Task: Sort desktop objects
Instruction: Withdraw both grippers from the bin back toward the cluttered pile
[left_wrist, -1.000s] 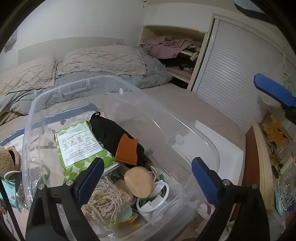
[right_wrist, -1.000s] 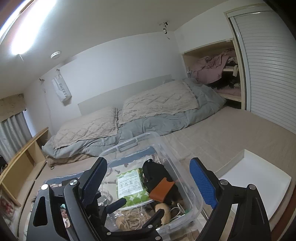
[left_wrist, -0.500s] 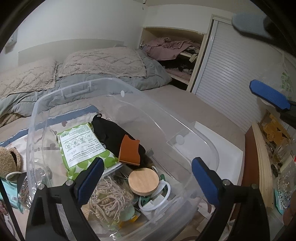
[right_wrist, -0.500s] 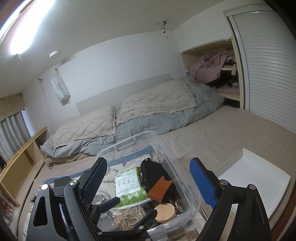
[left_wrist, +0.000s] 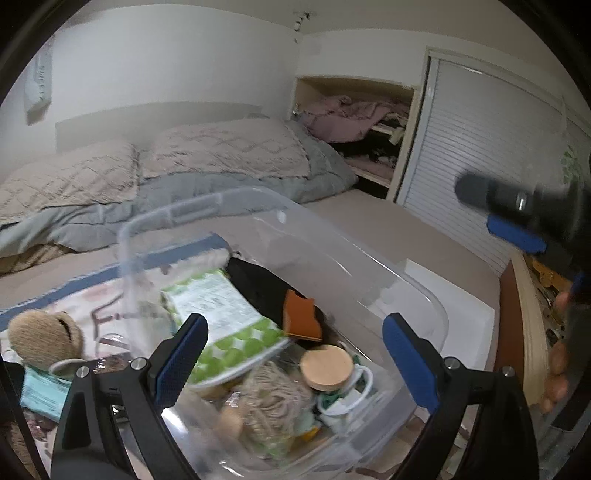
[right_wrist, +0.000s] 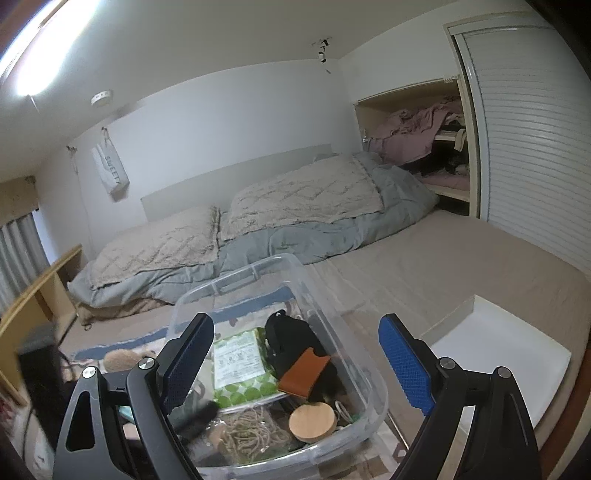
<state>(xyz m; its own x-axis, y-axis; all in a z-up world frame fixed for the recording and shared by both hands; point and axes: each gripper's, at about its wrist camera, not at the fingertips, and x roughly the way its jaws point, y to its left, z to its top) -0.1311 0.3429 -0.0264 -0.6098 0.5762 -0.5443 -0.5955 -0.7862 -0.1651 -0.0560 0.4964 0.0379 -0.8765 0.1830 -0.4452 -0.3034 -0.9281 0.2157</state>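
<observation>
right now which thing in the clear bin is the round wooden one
The wooden lid, a flat pale disc at the near end of the clear bin. The orange card holder is rectangular, the green-dotted packet is flat and printed.

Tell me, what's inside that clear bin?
In the bin: a green wipes pack, black pouch, orange card holder, round wooden lid, coiled twine. Whatever lies beneath them is covered.

Both wrist cameras look forward and slightly down, close over the clear plastic bin (left_wrist: 369, 266) (right_wrist: 332, 314), sharing the bed (left_wrist: 221, 162) (right_wrist: 295, 206) and closet beyond.
</observation>
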